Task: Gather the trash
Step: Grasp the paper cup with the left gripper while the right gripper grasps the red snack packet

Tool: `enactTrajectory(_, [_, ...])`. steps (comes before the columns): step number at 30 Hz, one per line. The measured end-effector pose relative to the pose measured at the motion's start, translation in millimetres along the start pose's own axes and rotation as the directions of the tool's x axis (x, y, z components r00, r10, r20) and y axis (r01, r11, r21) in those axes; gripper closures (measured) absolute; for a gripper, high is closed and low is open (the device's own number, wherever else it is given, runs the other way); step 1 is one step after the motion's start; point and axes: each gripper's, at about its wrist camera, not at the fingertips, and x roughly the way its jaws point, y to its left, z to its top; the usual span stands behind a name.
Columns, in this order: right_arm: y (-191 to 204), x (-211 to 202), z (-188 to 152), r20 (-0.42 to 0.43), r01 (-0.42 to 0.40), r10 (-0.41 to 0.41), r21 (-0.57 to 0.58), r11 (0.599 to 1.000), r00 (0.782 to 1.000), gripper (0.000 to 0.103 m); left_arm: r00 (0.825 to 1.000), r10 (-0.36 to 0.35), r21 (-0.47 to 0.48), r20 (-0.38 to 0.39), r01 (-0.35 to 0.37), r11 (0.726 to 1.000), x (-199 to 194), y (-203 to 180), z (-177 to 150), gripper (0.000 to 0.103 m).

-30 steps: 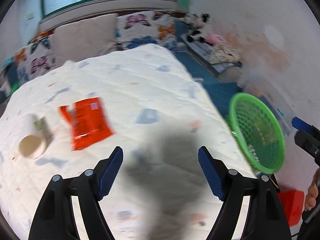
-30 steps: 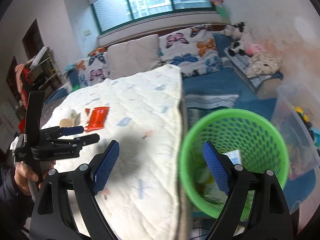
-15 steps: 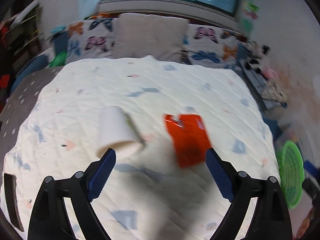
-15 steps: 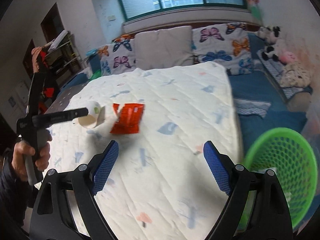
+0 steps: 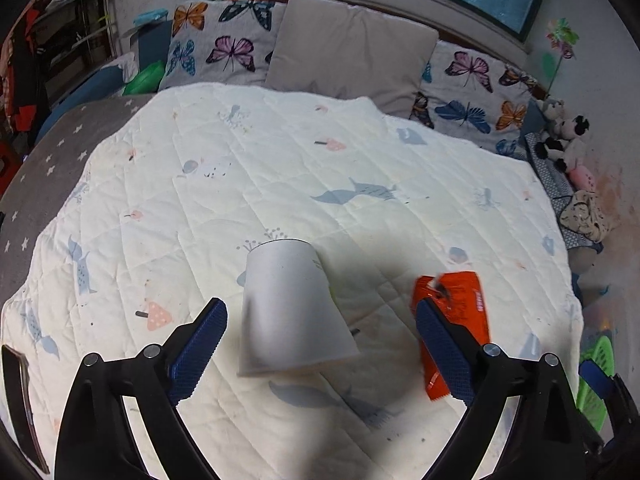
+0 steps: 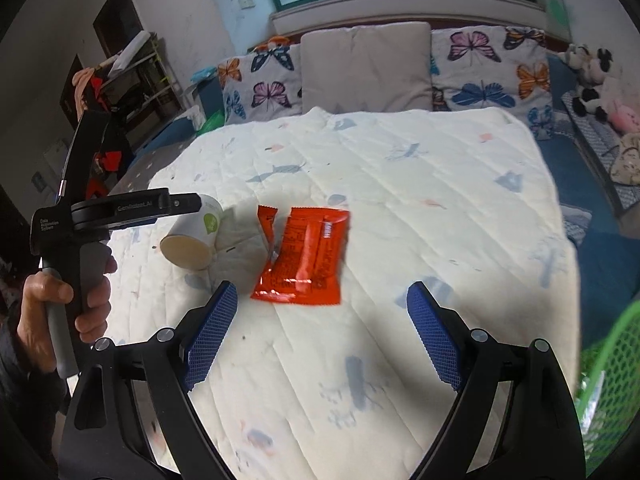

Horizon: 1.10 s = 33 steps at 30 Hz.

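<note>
A white paper cup [image 5: 292, 312] lies on its side on the quilted bed [image 5: 320, 184], its mouth toward me. My left gripper [image 5: 320, 344] is open, its fingers on either side of the cup, not touching it. A red snack wrapper [image 5: 460, 316] lies just right of the cup, partly behind the right finger. In the right wrist view my right gripper [image 6: 320, 332] is open and empty just short of the wrapper [image 6: 306, 256]; the cup [image 6: 194, 236] lies to its left under the left gripper [image 6: 176, 204].
A green mesh basket [image 6: 608, 384] stands off the bed's right edge; it also shows in the left wrist view [image 5: 596, 380]. Butterfly pillows [image 6: 488, 72] and a beige cushion [image 6: 364, 68] line the bed's far end. Stuffed toys [image 6: 592, 76] lie at the right.
My left gripper has swung left from the basket side and closed in on the cup. My right gripper has turned from the basket toward the wrapper.
</note>
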Motion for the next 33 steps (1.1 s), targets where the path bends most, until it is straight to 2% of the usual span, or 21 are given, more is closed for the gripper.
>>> enactTrajectory(6, [9, 43, 8, -0.042, -0.015, 0.015, -0.009, 1.000, 0.999, 0.017, 0.999, 0.022, -0.030, -0.026, -0.023, 0.999, 21, 10, 5, 0.011])
enactTrajectory(11, [17, 77, 14, -0.075, 0.003, -0.005, -0.027, 1.000, 0.997, 0.017, 0.999, 0.026, -0.023, -0.042, -0.027, 0.999, 36, 17, 7, 0.011])
enactTrajectory(20, [25, 115, 19, -0.115, 0.029, -0.034, -0.049, 0.998, 0.993, 0.017, 0.997, 0.032, -0.021, -0.065, -0.033, 0.999, 54, 25, 3, 0.011])
enactTrajectory(23, [25, 124, 18, -0.129, 0.042, -0.047, -0.045, 0.998, 0.991, 0.017, 0.997, 0.023, -0.012, -0.074, -0.024, 1.000, 59, 26, 1, 0.020])
enactTrajectory(27, [25, 130, 15, -0.139, 0.056, -0.062, -0.047, 0.997, 0.988, 0.017, 0.995, -0.033, -0.035, -0.099, 0.030, 0.999, 64, 29, -2, 0.034])
enactTrajectory(33, [25, 127, 11, -0.136, 0.088, -0.097, -0.070, 0.994, 0.986, 0.031, 0.996, -0.034, -0.018, -0.079, 0.033, 0.999, 58, 26, -6, 0.038])
